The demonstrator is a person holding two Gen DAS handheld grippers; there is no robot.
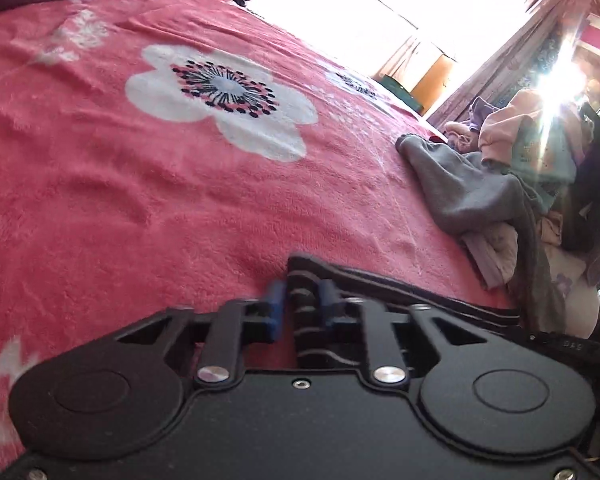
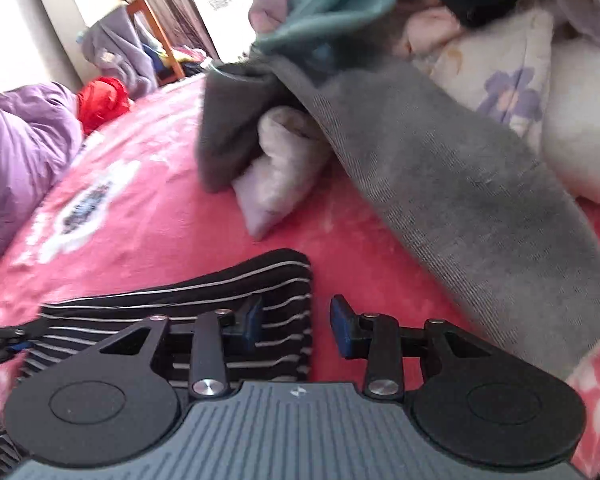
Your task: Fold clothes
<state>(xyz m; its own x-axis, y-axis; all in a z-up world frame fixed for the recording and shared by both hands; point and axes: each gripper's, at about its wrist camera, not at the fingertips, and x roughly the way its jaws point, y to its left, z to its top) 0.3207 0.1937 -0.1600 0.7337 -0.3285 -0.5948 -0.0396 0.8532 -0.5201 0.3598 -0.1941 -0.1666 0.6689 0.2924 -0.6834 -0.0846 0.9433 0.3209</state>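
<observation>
A black garment with thin white stripes (image 2: 236,300) is laid flat at the near edge of a bed covered by a pink fleece blanket (image 1: 140,184) printed with large white flowers. In the left wrist view, the left gripper (image 1: 300,300) is seen pressed together on a corner of this striped garment, with dark fabric bunched between the blue pads (image 1: 275,312). In the right wrist view, the right gripper (image 2: 296,326) is seen partly spread: its left finger is placed over the right edge of the striped garment, while its right finger (image 2: 342,330) is held over bare blanket just beside that edge, so nothing is pinched. Far right of the grippers, a heap of unfolded clothes is piled on the bed, from which a grey garment (image 2: 460,200) is draped toward the near side; a pale lilac piece (image 2: 276,176) is tucked under it, and a teal piece (image 2: 332,4) is lying above. A purple quilt (image 2: 24,148) and a red bundle (image 2: 100,100) are seen at the far left of the bed.
</observation>
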